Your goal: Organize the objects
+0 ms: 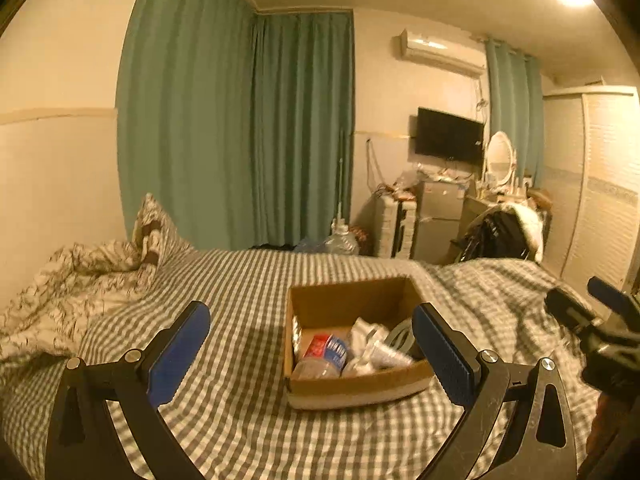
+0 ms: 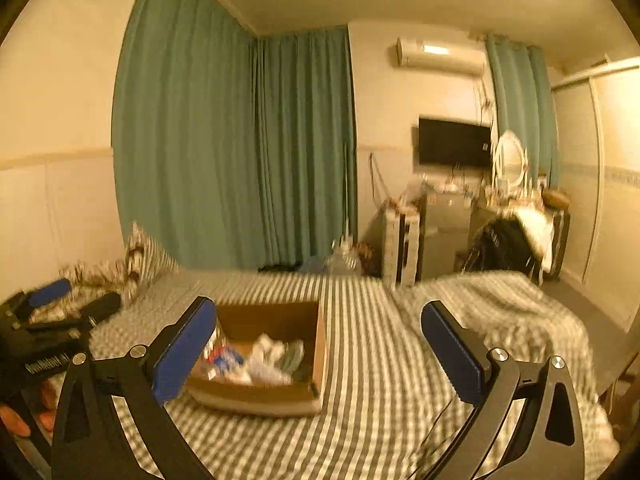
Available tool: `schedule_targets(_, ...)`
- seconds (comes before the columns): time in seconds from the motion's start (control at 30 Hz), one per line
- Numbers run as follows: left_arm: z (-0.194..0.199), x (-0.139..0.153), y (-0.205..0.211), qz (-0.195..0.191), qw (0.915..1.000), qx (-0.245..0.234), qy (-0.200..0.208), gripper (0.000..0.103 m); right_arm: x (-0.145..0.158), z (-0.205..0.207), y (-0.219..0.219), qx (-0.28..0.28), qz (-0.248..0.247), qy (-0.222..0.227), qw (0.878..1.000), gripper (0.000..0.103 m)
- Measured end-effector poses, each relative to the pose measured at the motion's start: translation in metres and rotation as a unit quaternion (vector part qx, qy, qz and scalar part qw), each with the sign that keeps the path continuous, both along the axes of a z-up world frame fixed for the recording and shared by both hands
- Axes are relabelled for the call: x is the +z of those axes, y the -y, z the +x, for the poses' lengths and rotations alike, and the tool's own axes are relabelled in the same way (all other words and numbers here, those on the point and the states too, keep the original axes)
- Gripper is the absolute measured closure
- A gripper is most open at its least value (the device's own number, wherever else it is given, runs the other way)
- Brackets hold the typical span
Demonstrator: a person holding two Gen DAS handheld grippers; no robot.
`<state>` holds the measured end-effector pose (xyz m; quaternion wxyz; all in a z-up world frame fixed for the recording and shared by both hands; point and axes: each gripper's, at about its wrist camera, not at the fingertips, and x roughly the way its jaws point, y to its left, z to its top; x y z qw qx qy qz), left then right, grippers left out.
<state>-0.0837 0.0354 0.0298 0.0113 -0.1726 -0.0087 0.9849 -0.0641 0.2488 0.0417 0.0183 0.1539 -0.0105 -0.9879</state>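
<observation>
1. Left wrist view: left gripper [image 1: 310, 354] spread wide, holding nothing; cardboard box [image 1: 352, 386] just beyond the right finger [image 1: 440, 356]. Risks snagging the box wall on approach.
2. Right wrist view: right gripper [image 2: 320, 354] fully apart, empty; box [image 2: 260, 394] beside the left finger [image 2: 184, 354]. Could tip it sideways.

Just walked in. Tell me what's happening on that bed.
A person is tidying up with a handheld gripper in each hand. Both the left gripper and the right gripper are open and empty, aimed over the gingham bedsheet. An open cardboard box sits on the bed and already holds a plastic water bottle, some crumpled white items and other small things too blurred to name. Nothing is being gripped at this moment.
</observation>
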Motion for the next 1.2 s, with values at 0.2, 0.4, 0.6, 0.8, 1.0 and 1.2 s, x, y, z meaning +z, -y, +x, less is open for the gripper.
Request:
schedule_targets(0.2, -0.001, -0.027, 0.006, 0.005, 0.9998, 0.012, 0.015, 0.0, -0.037, -0.02, 0.011, -0.007, 0.043, 0.037, 0.998, 0.0)
schedule_targets(0.4, -0.005, -0.035, 0.004, -0.001, 0.9995, 0.006, 0.032, 0.0, -0.035, -0.017, 0.012, -0.003, 0.033, 0.025, 0.999, 0.0)
schedule_targets(0.6, -0.005, -0.036, 0.002, -0.007, 0.9992, 0.009, 0.037, 0.0, -0.034, -0.019, 0.013, -0.006, 0.036, 0.026, 0.999, 0.0)
schedule_targets(0.8, -0.006, -0.037, 0.005, -0.002, 0.9991, 0.007, 0.041, 0.0, -0.033, -0.017, 0.01, -0.008, 0.032, 0.024, 0.999, 0.0)
schedule_targets(1.0, -0.005, -0.036, 0.003, -0.004, 0.9991, 0.005, 0.042, 0.0, -0.033, -0.017, 0.01, -0.009, 0.032, 0.026, 0.999, 0.0)
schedule_targets(1.2, -0.005, -0.037, 0.002, -0.004, 0.999, 0.004, 0.044, 0.0, -0.034, -0.017, 0.012, -0.008, 0.034, 0.027, 0.999, 0.0)
